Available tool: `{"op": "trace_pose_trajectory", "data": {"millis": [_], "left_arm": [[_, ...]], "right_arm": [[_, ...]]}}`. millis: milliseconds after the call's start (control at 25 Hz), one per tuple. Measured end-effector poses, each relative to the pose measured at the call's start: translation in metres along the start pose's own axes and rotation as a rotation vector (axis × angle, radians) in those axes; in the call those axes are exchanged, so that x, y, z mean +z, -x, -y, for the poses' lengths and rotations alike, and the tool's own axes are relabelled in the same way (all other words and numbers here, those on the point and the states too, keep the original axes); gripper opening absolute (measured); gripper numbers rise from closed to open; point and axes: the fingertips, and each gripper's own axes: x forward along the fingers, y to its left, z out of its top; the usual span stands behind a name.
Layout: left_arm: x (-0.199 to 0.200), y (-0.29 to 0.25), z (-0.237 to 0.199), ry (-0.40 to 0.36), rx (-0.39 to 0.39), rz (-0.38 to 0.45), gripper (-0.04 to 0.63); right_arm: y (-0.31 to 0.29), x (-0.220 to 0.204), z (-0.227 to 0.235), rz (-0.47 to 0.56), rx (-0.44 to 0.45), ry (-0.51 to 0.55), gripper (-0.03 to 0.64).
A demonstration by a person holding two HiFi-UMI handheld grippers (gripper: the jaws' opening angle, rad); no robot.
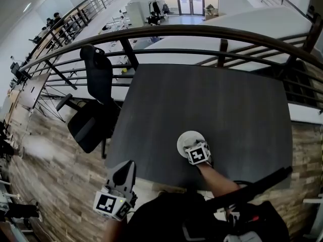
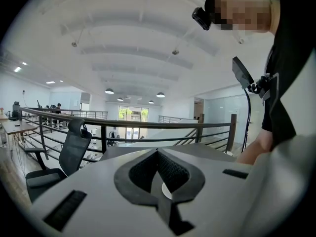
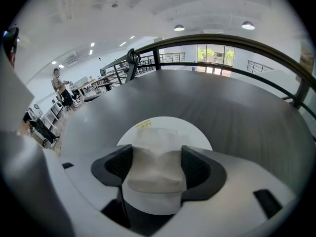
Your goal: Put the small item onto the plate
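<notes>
A small pale beige packet (image 3: pixel 154 174) sits between the dark pads of my right gripper (image 3: pixel 157 158), which is shut on it, both pads touching its sides. It hangs right over a round white plate (image 3: pixel 200 138), its far end over the plate's middle; I cannot tell if it touches the plate. In the head view the plate (image 1: pixel 187 137) lies near the front edge of the dark grey table (image 1: pixel 212 100), with the right gripper (image 1: pixel 198 153) partly covering it. My left gripper (image 1: pixel 126 168) is off the table's front left corner, shut with nothing in it (image 2: pixel 158 154).
A black office chair (image 1: pixel 93 112) stands at the table's left side. A dark curved railing (image 1: pixel 202 32) runs behind the table's far edge. The person's arm (image 1: pixel 217 180) reaches from the front edge. Wood floor lies to the left.
</notes>
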Motion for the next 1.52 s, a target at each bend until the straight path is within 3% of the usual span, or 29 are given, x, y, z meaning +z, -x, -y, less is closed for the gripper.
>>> {"op": "trace_pose_trajectory", "data": {"millis": [160,320,480,1000,1160,1520], "left_arm": [[-0.010,0.003,-0.002,-0.015,0.015,-0.062,-0.006],[-0.010,0.004,0.000,-0.015,0.017,-0.065,-0.006],[-0.010,0.006,0.003,-0.014,0.016,-0.068,-0.006],[-0.005,0.005,0.004,-0.023,-0.002,-0.048,-0.006],[-0.005,0.003,0.004,-0.023,-0.018,-0.045,-0.006],[-0.007,-0.001,0.012,-0.033,-0.085,-0.022,-0.006]], "right_arm": [[-0.001,-0.003,0.006,-0.043,-0.034,0.035,0.310],[-0.003,-0.016,-0.001,-0.115,-0.013,0.053,0.310],[0.000,-0.001,0.014,-0.062,-0.094,0.146,0.311],[-0.003,-0.008,0.010,-0.088,-0.068,0.107,0.311],[-0.004,0.001,-0.001,-0.039,-0.011,0.083,0.354],[0.027,0.036,-0.002,0.150,-0.058,0.083,0.354]]}}
